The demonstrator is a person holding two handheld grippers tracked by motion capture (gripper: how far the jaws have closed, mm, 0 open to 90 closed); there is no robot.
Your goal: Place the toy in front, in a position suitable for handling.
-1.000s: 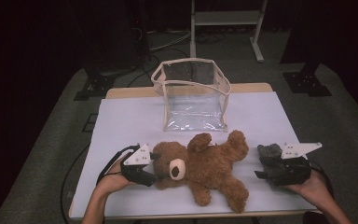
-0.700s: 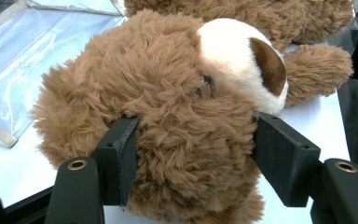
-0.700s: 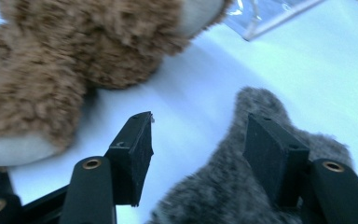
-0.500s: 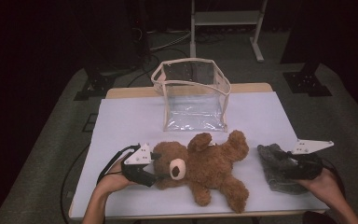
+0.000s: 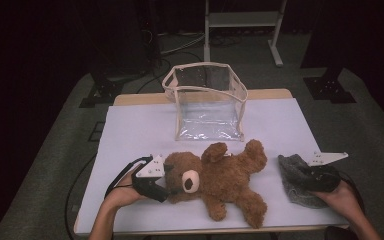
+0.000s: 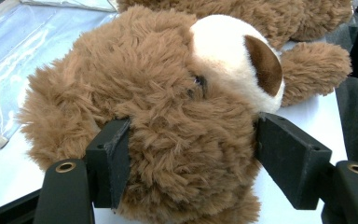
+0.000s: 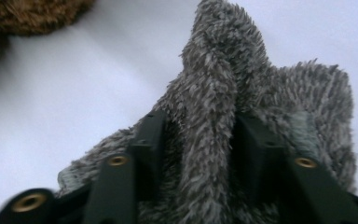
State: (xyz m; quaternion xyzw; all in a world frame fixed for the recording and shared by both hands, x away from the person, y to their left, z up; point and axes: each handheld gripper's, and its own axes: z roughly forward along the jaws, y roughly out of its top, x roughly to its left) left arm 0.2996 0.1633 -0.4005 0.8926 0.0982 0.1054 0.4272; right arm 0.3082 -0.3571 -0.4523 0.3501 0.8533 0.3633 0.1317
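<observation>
My left gripper (image 5: 164, 184) sits at the near-left of the table (image 5: 130, 130), jaws spread wide on either side of the bear's (image 5: 220, 177) head. In the left gripper view both pads press into the fur of the bear (image 6: 168, 121): one sinks in at the back of the head, the other meets it just below the white muzzle. I read that as clamped on the head, wide but in contact.

The bear lies on its back across the near middle of the table, head toward my left gripper, legs toward my right. One arm points up toward the bag (image 5: 207, 102). The bag is clear with a cream rim, standing open just beyond the bear, mid-table. Its clear wall shows in the left gripper view (image 6: 23, 60) behind the head.

My right gripper (image 5: 314, 176) is at the near-right, resting on the cloth (image 5: 292, 177). The cloth is grey, fuzzy, crumpled, lying flat on the table apart from the bear's foot. In the right gripper view the jaws pinch a raised fold of cloth (image 7: 223, 93) between them; the ridge stands up between the two pads. Closed on the cloth, then.

My hands show at the bottom edge in the high view, one behind each gripper.
</observation>
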